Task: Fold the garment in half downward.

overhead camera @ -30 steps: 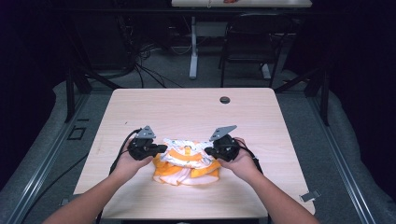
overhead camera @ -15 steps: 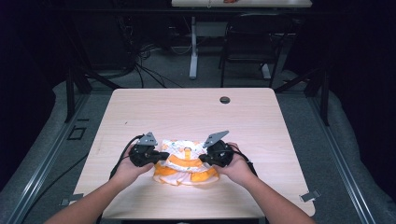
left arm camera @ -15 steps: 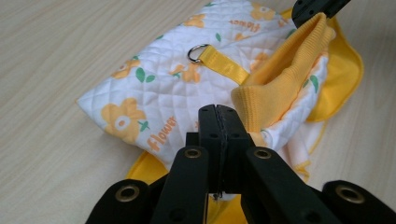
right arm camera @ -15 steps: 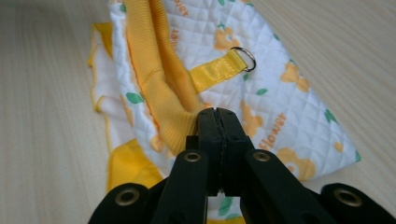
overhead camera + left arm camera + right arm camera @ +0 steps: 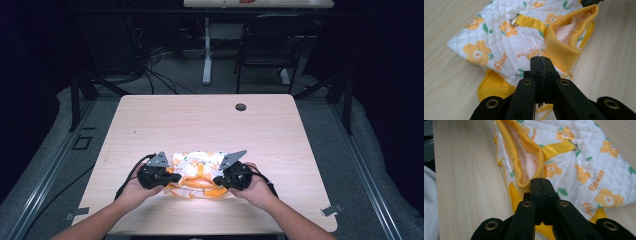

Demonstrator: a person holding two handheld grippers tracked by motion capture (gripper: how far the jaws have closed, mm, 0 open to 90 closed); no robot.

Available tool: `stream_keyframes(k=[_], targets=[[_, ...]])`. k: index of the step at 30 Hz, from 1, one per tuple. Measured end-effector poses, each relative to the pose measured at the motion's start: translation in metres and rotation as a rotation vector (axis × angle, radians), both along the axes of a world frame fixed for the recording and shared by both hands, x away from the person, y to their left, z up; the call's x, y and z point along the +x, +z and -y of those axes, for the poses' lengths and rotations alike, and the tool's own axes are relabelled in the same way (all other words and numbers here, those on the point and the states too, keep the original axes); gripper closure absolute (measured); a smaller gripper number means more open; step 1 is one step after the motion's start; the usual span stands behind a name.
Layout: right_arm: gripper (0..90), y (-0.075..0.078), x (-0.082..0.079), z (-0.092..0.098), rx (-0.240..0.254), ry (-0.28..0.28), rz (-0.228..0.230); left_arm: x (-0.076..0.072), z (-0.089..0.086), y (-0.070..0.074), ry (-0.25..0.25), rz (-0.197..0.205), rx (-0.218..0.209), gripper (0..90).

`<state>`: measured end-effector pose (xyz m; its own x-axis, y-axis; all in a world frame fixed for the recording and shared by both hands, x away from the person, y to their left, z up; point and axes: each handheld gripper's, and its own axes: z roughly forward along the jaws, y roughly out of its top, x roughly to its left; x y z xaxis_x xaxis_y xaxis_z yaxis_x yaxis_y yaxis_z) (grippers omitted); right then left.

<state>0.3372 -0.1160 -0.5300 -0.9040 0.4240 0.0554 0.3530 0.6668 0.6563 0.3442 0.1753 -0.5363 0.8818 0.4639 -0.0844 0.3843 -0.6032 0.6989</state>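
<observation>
Garment (image 5: 197,172): a small quilted white vest with orange flowers, green leaves and yellow trim, lying on the counter (image 5: 210,125) at the 6 o'clock side of the high view, between the two hands.
Garment detail: a yellow strap with a metal ring (image 5: 514,19) runs across the quilted face; a ribbed yellow opening (image 5: 564,42) stands up, pale pink lining inside. The word "flower" is printed in orange.
Left tongs (image 5: 173,177): at 9 o'clock of the garment in the high view, pointing toward 3 o'clock. In the left gripper view the jaws are pressed together, tips at the ribbed cuff's lower edge over the quilted panel. Whether cloth is caught between the tips cannot be told.
Right tongs (image 5: 216,180): at 3 o'clock of the garment, pointing toward 9 o'clock, facing the left pair across the cloth. In the right gripper view the jaws are pressed together, tips right against the base of the ribbed opening (image 5: 524,152). Whether they pinch fabric cannot be told.
Hands: left hand (image 5: 135,187) and right hand (image 5: 257,187) each grasp a gripper body, forearms entering from 6 o'clock.
Counter: light wood grain; a dark round cap (image 5: 240,106) sits near the far edge at 12 o'clock, well apart from the garment.
Surroundings: a chair (image 5: 262,45) stands beyond the counter on the grey floor.
</observation>
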Motion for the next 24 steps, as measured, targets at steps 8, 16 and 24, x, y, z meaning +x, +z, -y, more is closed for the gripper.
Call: stream_keyframes(k=[8, 16, 24], targets=[[89.7, -0.011, -0.007, 0.0, -0.017, 0.011, -0.02, -0.006, -0.001, -0.014, -0.007, -0.023, 0.026, 89.7], [89.7, -0.023, -0.009, -0.002, -0.031, 0.014, -0.041, -0.005, -0.003, -0.023, 0.003, -0.031, 0.027, 89.7], [89.9, -0.028, -0.008, -0.001, -0.039, 0.005, -0.051, -0.003, -0.003, -0.027, 0.011, -0.035, 0.022, 89.8]])
